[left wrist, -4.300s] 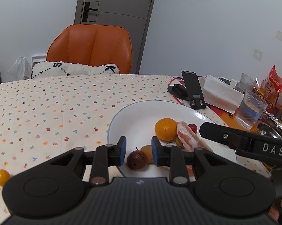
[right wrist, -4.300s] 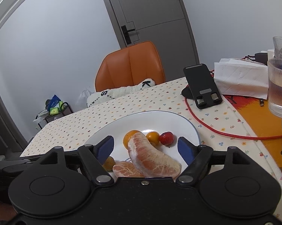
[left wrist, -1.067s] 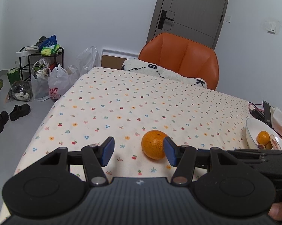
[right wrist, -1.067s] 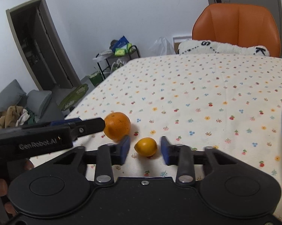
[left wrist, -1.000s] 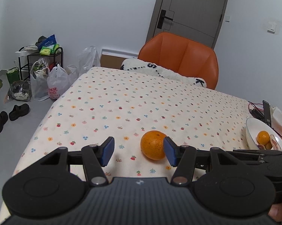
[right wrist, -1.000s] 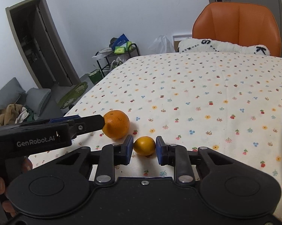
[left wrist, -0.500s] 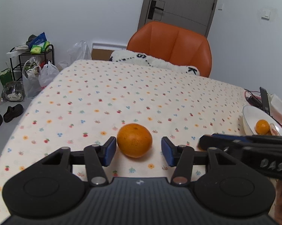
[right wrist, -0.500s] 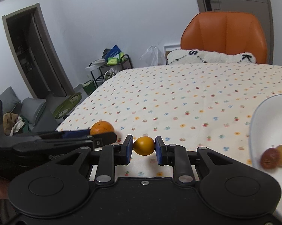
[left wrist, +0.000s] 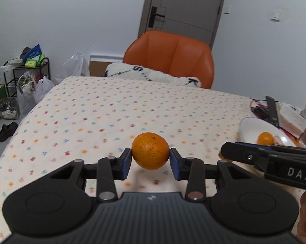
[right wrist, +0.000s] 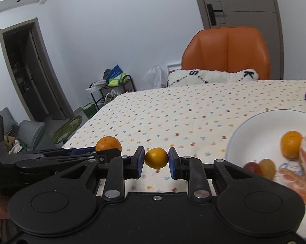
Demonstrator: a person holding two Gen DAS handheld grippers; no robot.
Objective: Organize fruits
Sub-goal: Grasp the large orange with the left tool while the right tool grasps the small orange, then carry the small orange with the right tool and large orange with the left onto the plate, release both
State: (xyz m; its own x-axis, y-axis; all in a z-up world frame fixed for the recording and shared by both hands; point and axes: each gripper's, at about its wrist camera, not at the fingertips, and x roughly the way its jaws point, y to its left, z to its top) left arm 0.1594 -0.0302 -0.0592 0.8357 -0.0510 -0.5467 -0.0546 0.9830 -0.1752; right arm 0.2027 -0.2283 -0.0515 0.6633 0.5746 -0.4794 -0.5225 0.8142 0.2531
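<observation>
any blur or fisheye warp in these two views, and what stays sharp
Left wrist: the orange in the left gripper is sharp, tablecloth print smeared, door frame bowed. Right wrist: the small citrus is crisp, plate fruit at the right edge blurred, doorway curved.

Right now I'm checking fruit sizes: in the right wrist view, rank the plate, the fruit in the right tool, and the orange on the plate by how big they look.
1. White plate
2. Orange on the plate
3. Small yellow-orange fruit in the right tool

The two fruits look nearly alike; differing distance from the camera makes their order unsure.
</observation>
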